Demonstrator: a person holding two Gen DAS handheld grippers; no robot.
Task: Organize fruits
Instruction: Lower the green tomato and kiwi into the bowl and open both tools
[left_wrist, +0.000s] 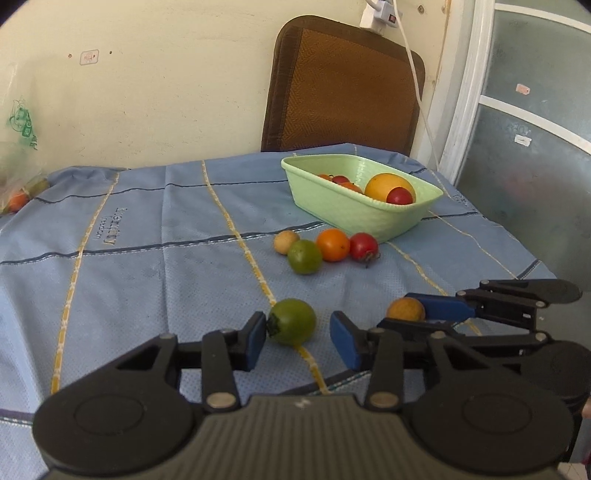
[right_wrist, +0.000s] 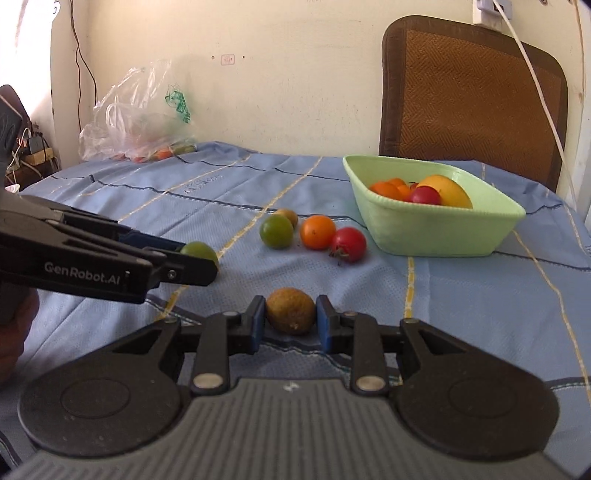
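My left gripper (left_wrist: 298, 336) is open around a green tomato (left_wrist: 292, 321) on the blue cloth; its left pad touches the fruit and the right pad stands apart. My right gripper (right_wrist: 290, 323) has both pads against a brownish-yellow fruit (right_wrist: 290, 310) lying on the cloth; the same fruit shows in the left wrist view (left_wrist: 405, 309). A light green basket (left_wrist: 354, 218) (right_wrist: 436, 236) holds a large yellow fruit (left_wrist: 388, 186), red and orange tomatoes. In front of it lie a green (left_wrist: 304, 256), an orange (left_wrist: 333, 244), a red (left_wrist: 364, 246) and a small tan fruit (left_wrist: 285, 242).
A brown woven chair back (left_wrist: 340, 88) stands behind the table against the wall. A clear plastic bag (right_wrist: 140, 122) with more produce lies at the far left corner. A white cable (left_wrist: 417, 96) hangs from a wall plug. The table's front edge is just below both grippers.
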